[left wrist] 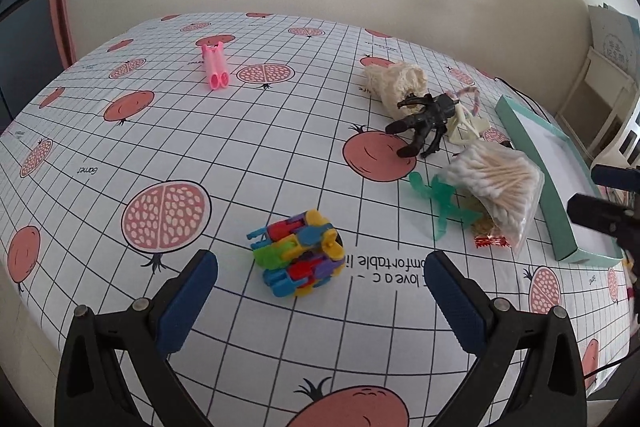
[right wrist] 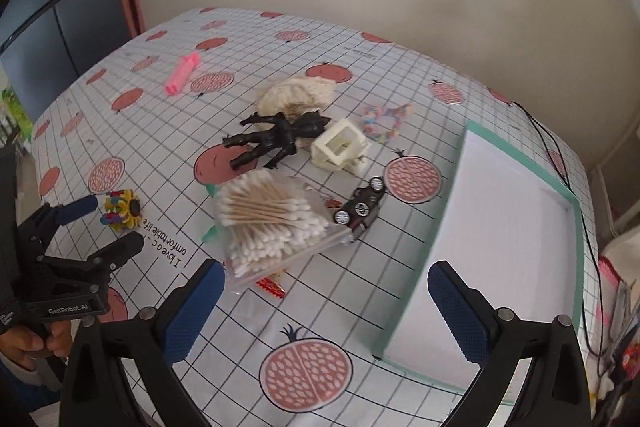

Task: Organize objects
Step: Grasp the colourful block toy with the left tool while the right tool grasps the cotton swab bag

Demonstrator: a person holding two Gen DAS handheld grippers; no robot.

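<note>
Fingers spread wide, bare cloth flanking block toy.

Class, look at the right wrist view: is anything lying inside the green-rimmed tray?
No: the green-rimmed tray shows only its bare white floor, and the toy car lies outside it.

— How many toys are on the cloth?

— One colourful block toy, one black figure, one green figure, one small black car and one cream cube frame.

— And the other things?

— One bag of cotton swabs, one pink tube piece, one cream knitted bundle, one pastel twisted loop, one red candy wrapper and one teal-rimmed box.

— And grippers?

— Two – left gripper and right gripper.
</note>
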